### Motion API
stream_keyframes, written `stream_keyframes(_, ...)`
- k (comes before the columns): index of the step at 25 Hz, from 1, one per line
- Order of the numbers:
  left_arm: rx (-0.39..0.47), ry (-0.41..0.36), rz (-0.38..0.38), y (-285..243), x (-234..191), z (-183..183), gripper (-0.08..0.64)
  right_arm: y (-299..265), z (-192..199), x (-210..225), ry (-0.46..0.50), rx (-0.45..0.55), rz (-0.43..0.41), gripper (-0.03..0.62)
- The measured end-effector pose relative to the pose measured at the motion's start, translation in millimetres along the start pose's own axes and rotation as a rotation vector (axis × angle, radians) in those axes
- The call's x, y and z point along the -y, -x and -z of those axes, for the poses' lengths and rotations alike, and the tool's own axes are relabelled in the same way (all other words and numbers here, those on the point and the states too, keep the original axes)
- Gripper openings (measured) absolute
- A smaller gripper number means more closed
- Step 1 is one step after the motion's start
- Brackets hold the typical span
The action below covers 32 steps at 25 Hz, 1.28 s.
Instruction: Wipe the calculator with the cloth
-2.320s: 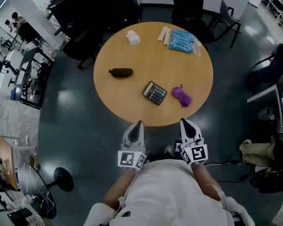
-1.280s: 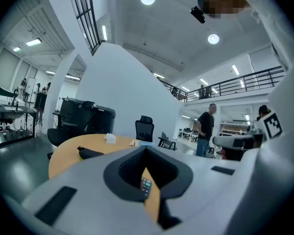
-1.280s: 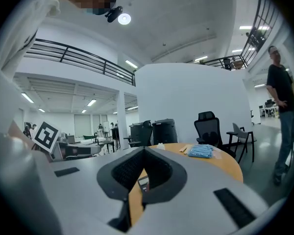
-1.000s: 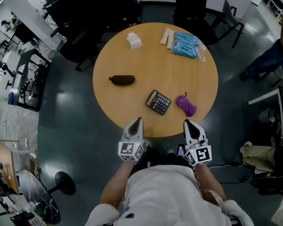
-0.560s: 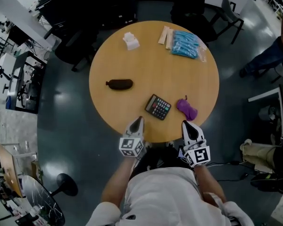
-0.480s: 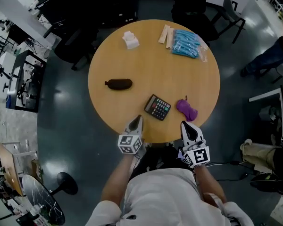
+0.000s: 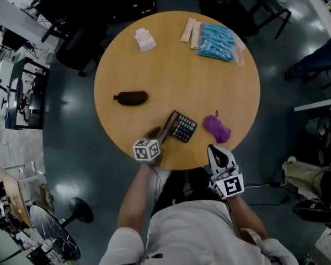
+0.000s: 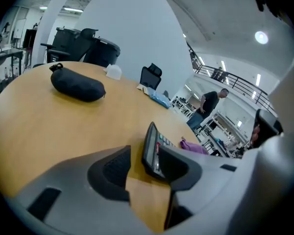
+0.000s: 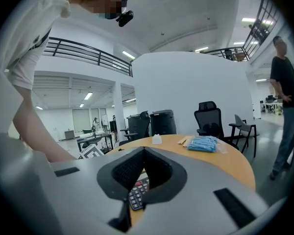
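The black calculator [image 7: 182,127] lies near the front edge of the round wooden table [image 7: 171,70]. A crumpled purple cloth [image 7: 216,128] sits just to its right. My left gripper [image 7: 159,132] is low over the table at the calculator's near-left edge. Its jaws are opening, and in the left gripper view the calculator [image 8: 151,148] shows edge-on between them, close to the right jaw, with no pad pressing on it. The cloth [image 8: 192,146] lies beyond. My right gripper [image 7: 216,150] is shut and empty at the table's rim, short of the cloth. Calculator keys [image 9: 136,192] show under its jaws.
A black pouch [image 7: 131,97] lies left of the calculator. At the far side are a white crumpled piece [image 7: 144,38], wooden sticks [image 7: 190,33] and a blue packet [image 7: 218,42]. Office chairs ring the table, and a person [image 9: 284,97] stands to the right.
My left gripper dropped forward onto the table, reached the calculator's near edge, rolled, and its jaws opened. The right gripper crept slightly towards the table rim.
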<state>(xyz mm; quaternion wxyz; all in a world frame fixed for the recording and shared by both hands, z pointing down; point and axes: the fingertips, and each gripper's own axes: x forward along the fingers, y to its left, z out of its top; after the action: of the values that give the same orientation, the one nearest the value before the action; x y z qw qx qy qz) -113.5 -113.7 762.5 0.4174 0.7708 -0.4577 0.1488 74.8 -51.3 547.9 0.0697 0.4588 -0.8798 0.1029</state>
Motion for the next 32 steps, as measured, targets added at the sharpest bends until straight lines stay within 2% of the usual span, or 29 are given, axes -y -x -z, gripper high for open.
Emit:
stream_keyframes(3, -0.014, 0.035, 0.007, -10, -5, -2, 0.16, -3, 6, 8, -0.008, -0.017, 0.0, 0.015)
stream_keyframes(10, -0.065, 0.065, 0.055, -28, 6, 5, 0.155, -9, 20, 25, -0.031, -0.053, 0.013, 0.015)
stream_keyframes(13, -0.069, 0.059, 0.047, -32, 6, 5, 0.093, -12, 22, 30, -0.037, -0.058, 0.014, 0.015)
stream_keyframes(16, -0.071, 0.062, 0.061, -33, 6, 6, 0.078, -14, 23, 33, -0.04, -0.062, 0.013, 0.015)
stream_keyframes(27, -0.01, 0.083, 0.149, -20, 27, 3, 0.046, -13, 50, 56, -0.036, -0.132, 0.031, 0.015)
stream_keyframes(32, 0.018, 0.162, 0.163, -9, 29, 11, 0.046, -10, 77, 85, -0.028, -0.263, 0.084, 0.018)
